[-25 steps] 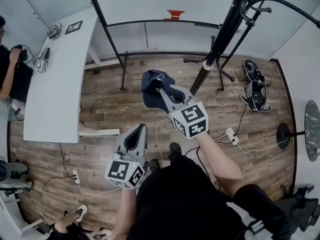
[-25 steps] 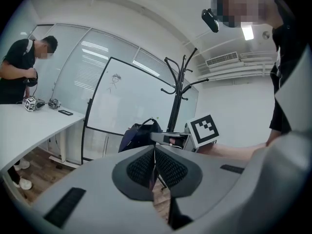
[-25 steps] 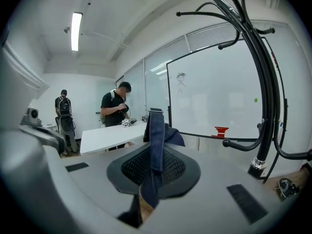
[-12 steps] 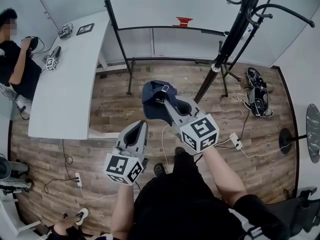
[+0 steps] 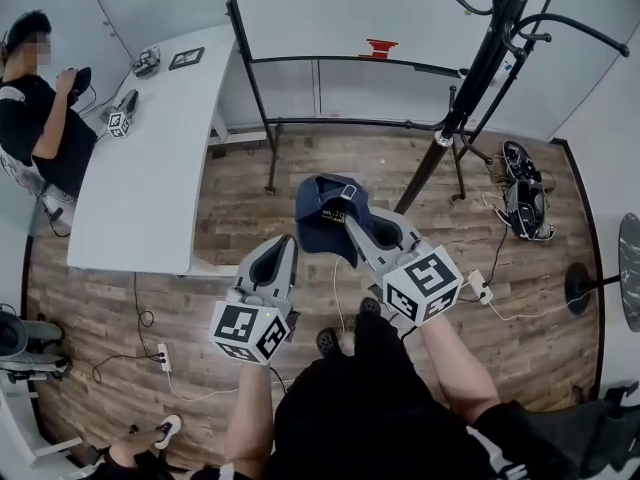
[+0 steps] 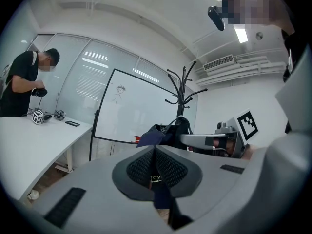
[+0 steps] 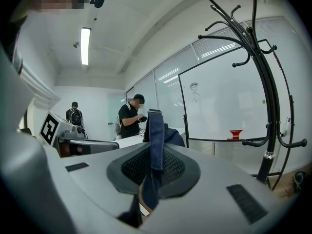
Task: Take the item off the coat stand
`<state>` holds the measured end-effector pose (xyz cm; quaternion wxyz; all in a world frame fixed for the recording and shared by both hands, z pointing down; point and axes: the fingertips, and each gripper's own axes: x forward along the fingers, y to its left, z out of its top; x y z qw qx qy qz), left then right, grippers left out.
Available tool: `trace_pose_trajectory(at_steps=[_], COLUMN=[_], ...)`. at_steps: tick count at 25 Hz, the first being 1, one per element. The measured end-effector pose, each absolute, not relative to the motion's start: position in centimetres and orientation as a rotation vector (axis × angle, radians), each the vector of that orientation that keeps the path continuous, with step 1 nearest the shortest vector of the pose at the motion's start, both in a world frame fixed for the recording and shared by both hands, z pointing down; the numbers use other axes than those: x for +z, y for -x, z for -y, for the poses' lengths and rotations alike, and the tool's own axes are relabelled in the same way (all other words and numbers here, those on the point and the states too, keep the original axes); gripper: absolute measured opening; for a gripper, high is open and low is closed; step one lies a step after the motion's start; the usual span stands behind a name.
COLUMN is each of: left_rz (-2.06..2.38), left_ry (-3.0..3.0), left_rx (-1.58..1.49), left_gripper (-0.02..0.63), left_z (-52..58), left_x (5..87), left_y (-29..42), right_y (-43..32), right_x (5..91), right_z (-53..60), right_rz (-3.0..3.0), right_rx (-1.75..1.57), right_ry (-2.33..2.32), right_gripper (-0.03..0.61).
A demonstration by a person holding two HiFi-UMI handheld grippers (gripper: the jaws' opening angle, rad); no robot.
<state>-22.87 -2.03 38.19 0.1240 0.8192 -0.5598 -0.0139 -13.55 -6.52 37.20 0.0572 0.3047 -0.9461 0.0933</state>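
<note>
A navy cap (image 5: 322, 213) hangs in the air over the wooden floor, clear of the black coat stand (image 5: 470, 88) that rises at the upper right. My right gripper (image 5: 350, 208) is shut on the cap's back strap (image 7: 156, 130), which runs upright between the pads. In the right gripper view the coat stand (image 7: 265, 82) stands off to the right, its hooks bare. My left gripper (image 5: 283, 250) is shut with nothing in it, just left of the cap and apart from it. In the left gripper view (image 6: 155, 151), the cap (image 6: 163, 134) shows beyond the jaw tips.
A long white table (image 5: 150, 168) lies at the left, with a spare gripper (image 5: 120, 120) on it and a person in black (image 5: 40, 98) beside it. A whiteboard frame (image 5: 270, 118) stands behind. Cables and a power strip (image 5: 478, 286) lie on the floor, dark gear (image 5: 525, 203) at the right.
The head view has swung, so the cap and right gripper sit lower and further right in it. The grip on the strap is the same. The left gripper has barely moved.
</note>
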Motion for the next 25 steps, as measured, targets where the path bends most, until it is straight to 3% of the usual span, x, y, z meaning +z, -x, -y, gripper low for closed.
trace_pose_trajectory(at_steps=[25], left_rz=[1.607], left_ry=[-2.425], left_rx=[-0.044], left_gripper=[0.020], left_z=[1.5], left_x=[37.4], left_y=[23.3], right_y=[14.0], right_x=[35.4], right_z=[3.8], right_rz=[2.914], right_rx=[0.191], right_ry=[-0.897], right_gripper=[0.048])
